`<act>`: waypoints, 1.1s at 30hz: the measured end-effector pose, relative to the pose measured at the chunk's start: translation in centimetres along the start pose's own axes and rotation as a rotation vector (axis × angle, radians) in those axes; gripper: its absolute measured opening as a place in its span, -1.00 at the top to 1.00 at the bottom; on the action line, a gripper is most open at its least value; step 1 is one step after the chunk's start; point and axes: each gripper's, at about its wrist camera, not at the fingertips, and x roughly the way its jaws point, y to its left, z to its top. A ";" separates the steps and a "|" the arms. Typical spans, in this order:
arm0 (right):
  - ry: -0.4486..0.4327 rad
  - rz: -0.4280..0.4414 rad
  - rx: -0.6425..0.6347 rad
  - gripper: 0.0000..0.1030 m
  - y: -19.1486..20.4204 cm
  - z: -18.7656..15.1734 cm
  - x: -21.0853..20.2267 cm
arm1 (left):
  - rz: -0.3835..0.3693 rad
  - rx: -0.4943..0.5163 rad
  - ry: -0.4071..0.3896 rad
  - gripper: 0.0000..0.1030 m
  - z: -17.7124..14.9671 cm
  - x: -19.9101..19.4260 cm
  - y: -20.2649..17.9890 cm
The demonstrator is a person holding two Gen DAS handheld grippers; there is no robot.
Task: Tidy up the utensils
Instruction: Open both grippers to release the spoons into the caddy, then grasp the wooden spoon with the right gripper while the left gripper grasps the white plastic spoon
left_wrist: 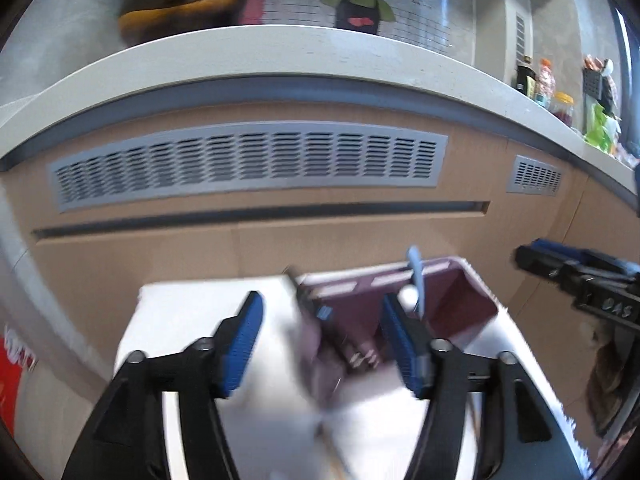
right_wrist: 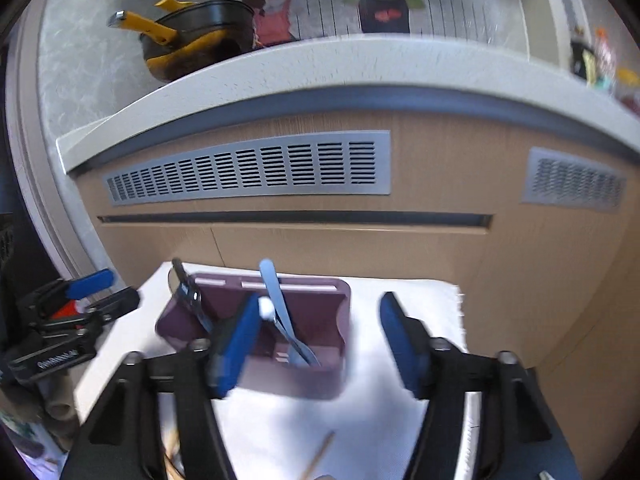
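Observation:
A maroon utensil holder point(right_wrist: 276, 320) stands on a white cloth-covered table point(right_wrist: 400, 320). It holds a light blue utensil point(right_wrist: 276, 300), a white-tipped one point(right_wrist: 265, 307) and a dark-handled one point(right_wrist: 188, 292). My right gripper point(right_wrist: 320, 340) is open and empty just in front of the holder. My left gripper point(left_wrist: 320, 340) is open and empty, with the holder point(left_wrist: 460, 304) ahead and to the right; this view is blurred. A thin wooden stick point(right_wrist: 320, 454) lies on the cloth near me.
A wood-fronted counter with grey vents point(right_wrist: 248, 168) rises right behind the table. A black and yellow pan point(right_wrist: 192, 40) sits on its top at the left. Jars and bottles point(left_wrist: 556, 92) stand at the counter's right end. The other gripper shows at each view's side point(left_wrist: 580, 276).

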 end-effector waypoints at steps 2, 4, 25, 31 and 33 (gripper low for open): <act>-0.004 -0.011 -0.043 -0.25 0.9 -1.2 -1.6 | 0.024 -0.013 0.014 -0.30 -1.9 -1.8 0.7; 0.015 0.003 -0.085 -0.25 2.1 -2.5 -2.6 | 0.042 -0.031 0.034 -0.30 -3.8 -3.3 1.4; 0.449 0.295 -0.484 0.56 14.2 -14.9 2.7 | 0.123 -0.179 0.206 -0.59 -15.4 -7.7 6.9; 0.455 0.321 -0.502 0.59 15.2 -15.0 3.2 | 0.121 -0.198 0.236 -0.59 -15.8 -7.0 7.6; 0.452 0.313 -0.511 0.59 15.5 -15.2 3.2 | 0.117 -0.204 0.243 -0.59 -15.9 -6.8 7.7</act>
